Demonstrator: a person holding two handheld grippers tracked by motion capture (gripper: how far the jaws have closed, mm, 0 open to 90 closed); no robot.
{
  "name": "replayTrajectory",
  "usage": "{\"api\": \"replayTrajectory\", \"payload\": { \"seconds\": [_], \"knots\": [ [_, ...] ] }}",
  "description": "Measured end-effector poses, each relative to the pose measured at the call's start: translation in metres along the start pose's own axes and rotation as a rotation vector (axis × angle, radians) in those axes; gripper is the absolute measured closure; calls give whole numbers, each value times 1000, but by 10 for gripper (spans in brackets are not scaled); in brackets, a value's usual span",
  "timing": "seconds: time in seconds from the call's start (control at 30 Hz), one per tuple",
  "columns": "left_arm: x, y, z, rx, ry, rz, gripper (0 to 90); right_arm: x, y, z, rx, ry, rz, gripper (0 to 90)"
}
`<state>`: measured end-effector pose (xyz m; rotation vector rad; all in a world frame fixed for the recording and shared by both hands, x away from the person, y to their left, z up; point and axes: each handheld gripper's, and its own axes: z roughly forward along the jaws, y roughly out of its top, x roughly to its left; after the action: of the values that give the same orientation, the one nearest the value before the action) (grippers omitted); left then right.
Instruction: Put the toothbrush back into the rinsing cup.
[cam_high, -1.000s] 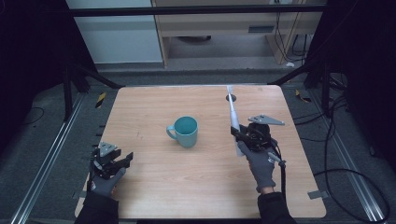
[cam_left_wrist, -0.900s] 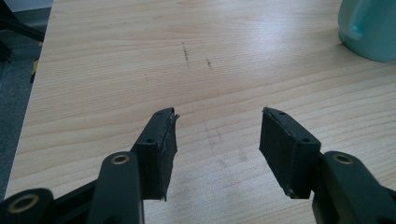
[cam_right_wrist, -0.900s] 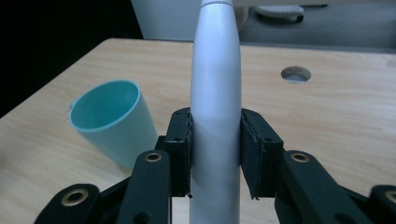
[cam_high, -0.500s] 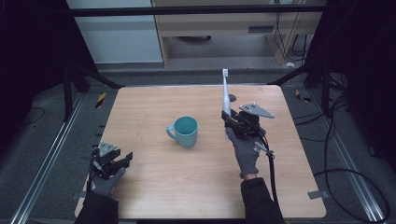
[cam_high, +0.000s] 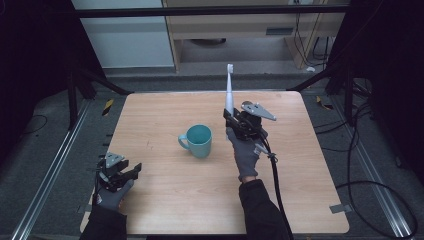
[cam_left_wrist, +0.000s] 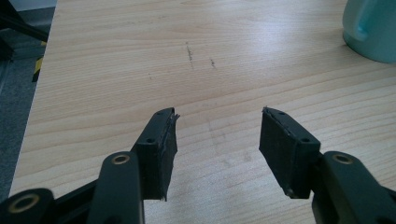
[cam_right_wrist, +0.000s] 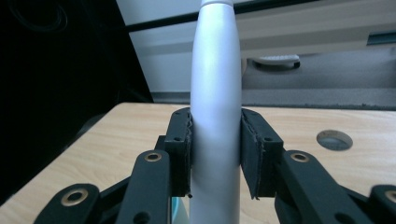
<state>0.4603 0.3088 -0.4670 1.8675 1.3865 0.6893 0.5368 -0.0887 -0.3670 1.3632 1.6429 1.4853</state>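
Wooden counter (cam_high: 165, 200), toothbrush lifted beside the mug, not yet in it.
Right gripper (cam_high: 231, 116) has its jaws clamped on the white toothbrush (cam_high: 229, 90), held upright just right of the teal mug (cam_high: 200, 141); lowering it in looks left. Left gripper (cam_high: 131, 171) rests near the counter's corner, jaws spread, empty.

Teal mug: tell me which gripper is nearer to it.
Right. The right gripper, clamped on the toothbrush, is close beside the teal mug; the left gripper sits open, well off near the table's front left corner.
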Motion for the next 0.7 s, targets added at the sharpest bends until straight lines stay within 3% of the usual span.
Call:
{"api": "replayTrajectory", "payload": {
  "seconds": [0.47, 0.7],
  "knots": [
    [0, 0, 0, -2, 2, -3, 453, 20, 3, 27, -35, 4, 7, 663],
    [1, 0, 0, -3, 0, -4, 453, 38, -2, 41, -65, 10, 27, 663]
  ]
}}
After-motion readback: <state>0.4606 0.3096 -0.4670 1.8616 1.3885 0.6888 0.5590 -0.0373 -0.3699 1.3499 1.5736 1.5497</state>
